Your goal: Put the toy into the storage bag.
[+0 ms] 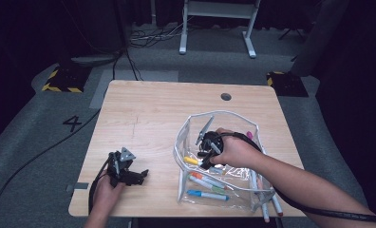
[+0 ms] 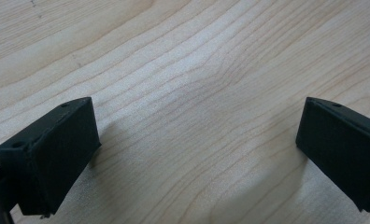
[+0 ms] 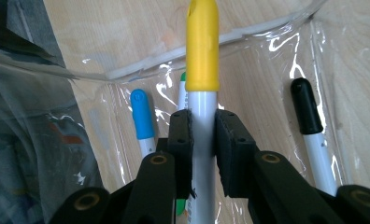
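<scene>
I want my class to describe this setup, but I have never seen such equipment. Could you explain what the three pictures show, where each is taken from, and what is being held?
No robot arm here: a person holds a two-jaw claw in each hand at a wooden table. The high view looks down from above the person's side. The other two pictures come from small cameras riding on each claw, looking along its black jaws.

The left claw rests near the table's front edge; its own view shows the jaws wide apart over bare wood, holding nothing.

The right claw is inside a clear plastic pouch that holds several markers. Its jaws are shut on a yellow-capped marker. A blue-capped marker and a black-capped marker lie nearby in the pouch.
</scene>
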Demonstrator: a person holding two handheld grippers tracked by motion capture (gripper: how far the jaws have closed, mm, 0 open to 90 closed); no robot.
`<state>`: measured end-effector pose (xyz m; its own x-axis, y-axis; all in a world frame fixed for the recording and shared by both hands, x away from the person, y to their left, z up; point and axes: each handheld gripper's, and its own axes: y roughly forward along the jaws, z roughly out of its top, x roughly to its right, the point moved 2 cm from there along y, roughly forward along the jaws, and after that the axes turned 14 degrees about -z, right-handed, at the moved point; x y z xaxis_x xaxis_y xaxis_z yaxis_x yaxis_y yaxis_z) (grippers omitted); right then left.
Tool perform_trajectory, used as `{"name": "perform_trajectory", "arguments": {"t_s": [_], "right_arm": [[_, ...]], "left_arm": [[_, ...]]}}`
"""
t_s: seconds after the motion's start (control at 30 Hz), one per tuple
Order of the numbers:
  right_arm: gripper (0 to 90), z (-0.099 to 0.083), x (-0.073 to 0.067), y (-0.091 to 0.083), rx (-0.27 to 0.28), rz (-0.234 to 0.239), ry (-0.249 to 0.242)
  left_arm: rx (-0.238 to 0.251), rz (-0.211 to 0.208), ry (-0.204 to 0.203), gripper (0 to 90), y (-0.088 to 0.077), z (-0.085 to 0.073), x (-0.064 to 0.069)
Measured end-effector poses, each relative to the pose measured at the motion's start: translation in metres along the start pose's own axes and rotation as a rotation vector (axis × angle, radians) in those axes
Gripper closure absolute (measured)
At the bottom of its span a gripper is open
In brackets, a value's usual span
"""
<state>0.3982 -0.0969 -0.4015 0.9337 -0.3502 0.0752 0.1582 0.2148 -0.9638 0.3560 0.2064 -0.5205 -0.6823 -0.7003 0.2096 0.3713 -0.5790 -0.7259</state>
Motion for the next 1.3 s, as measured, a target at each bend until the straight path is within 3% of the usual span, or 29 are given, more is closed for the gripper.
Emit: {"name": "perform_trajectory", "arguments": {"t_s": [0.4,0.47,0.57,0.7,0.93,1.13,1.3], "right_arm": [[75.9,-0.004,-0.005,0.025,-0.120,0.004,-0.063],[58.0,-0.005,-0.005,0.026,-0.089,0.016,-0.023],[52.1,-0.005,-0.004,0.020,-0.047,0.000,-0.023],[45.2,-0.003,0.000,-0.004,0.064,-0.004,0.037],[45.2,-0.013,0.009,-0.061,0.240,-0.056,0.089],[44.4,-0.030,0.016,-0.110,0.360,-0.097,0.138],[44.4,-0.059,0.028,-0.144,0.444,-0.141,0.215]], "left_arm": [[0.000,0.000,0.000,0.0,0.000,0.000,0.000],[0.000,0.000,0.000,0.0,0.000,0.000,0.000],[0.000,0.000,0.000,0.0,0.000,0.000,0.000],[0.000,0.000,0.000,0.0,0.000,0.000,0.000],[0.000,0.000,0.000,0.0,0.000,0.000,0.000],[0.000,0.000,0.000,0.0,0.000,0.000,0.000],[0.000,0.000,0.000,0.0,0.000,0.000,0.000]]}}
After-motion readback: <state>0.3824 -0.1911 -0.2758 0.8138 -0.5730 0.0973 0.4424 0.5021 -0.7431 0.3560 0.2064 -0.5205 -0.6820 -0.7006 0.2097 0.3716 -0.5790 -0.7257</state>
